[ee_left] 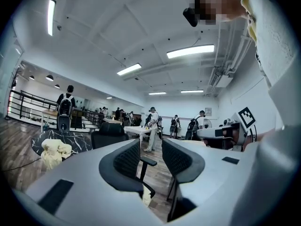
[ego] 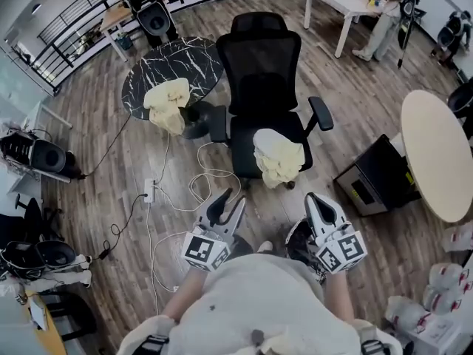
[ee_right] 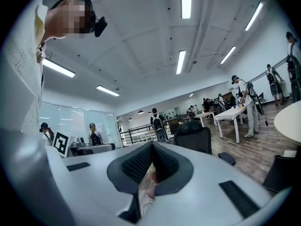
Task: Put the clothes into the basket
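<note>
Nearest the head camera is the person's pale shirt, filling the bottom edge, with both grippers held out level just in front of it. On the person's left, the left gripper has its two dark padded fingers apart with nothing between them; its own view looks through the gap at an armrest of the black office chair and the wooden floor. Beside it, the right gripper has its fingers brought together at the tips, and its own view shows no object clamped in them.

Ahead of both grippers stands the office chair, facing the person. A crumpled cream garment lies on the front of its seat and hangs a little over the edge. A second cream garment is heaped on the near rim of a round black marble-patterned table to the chair's left, drooping off the side. Neither gripper touches either garment. No view lets me pick out a basket.

White cables and a power strip lie on the floor between the left gripper and the chair. To the right sit a dark box and a round beige table.
</note>
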